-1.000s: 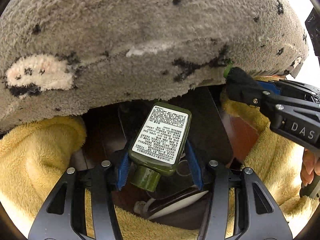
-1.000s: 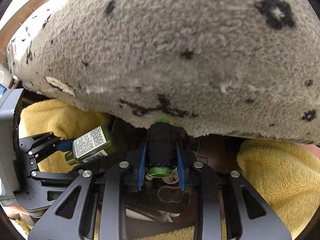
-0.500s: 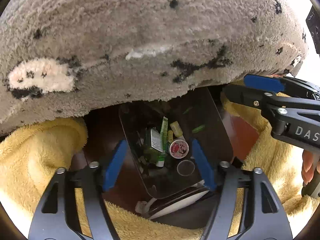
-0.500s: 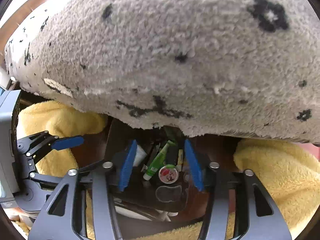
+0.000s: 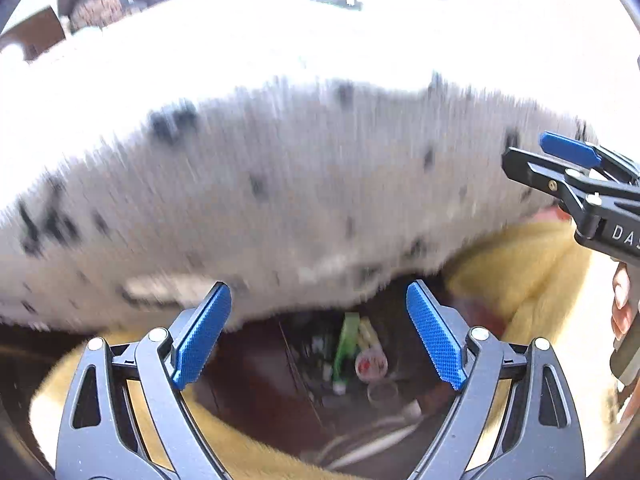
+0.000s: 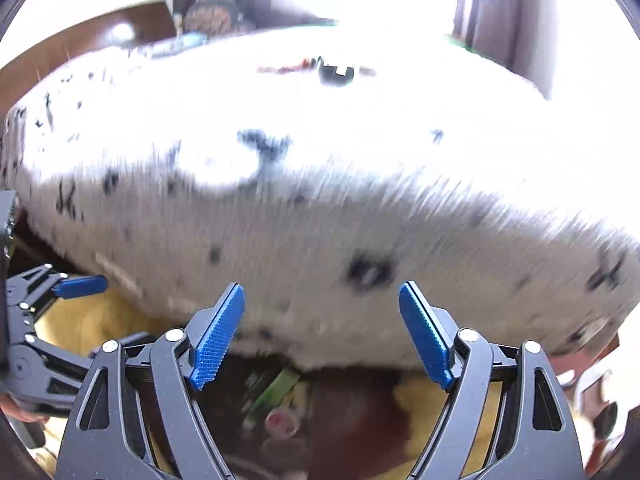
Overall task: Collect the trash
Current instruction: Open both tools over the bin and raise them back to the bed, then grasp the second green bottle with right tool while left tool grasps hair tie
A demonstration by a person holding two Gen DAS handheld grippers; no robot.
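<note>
The left gripper (image 5: 318, 336), its blue-padded fingers spread wide apart and holding nothing, hangs above the dark, clear-walled trash bin (image 5: 296, 372). The right gripper (image 6: 320, 334) is likewise wide apart and empty, above the same bin (image 6: 344, 404). Inside the bin lie the collected pieces: a green tube (image 5: 345, 344), a pale yellow stick (image 5: 369, 334) beside it, and a small round red-and-white lid (image 5: 371, 365) just beside both. Fluffy yellow fabric (image 5: 520, 280) wraps around the bin. Beyond the bin, a grey shaggy rug with black flecks (image 5: 280, 184) bulges over it, blurred. Beyond the rug, a small black object (image 6: 336, 74) rests on its bright top.
</note>
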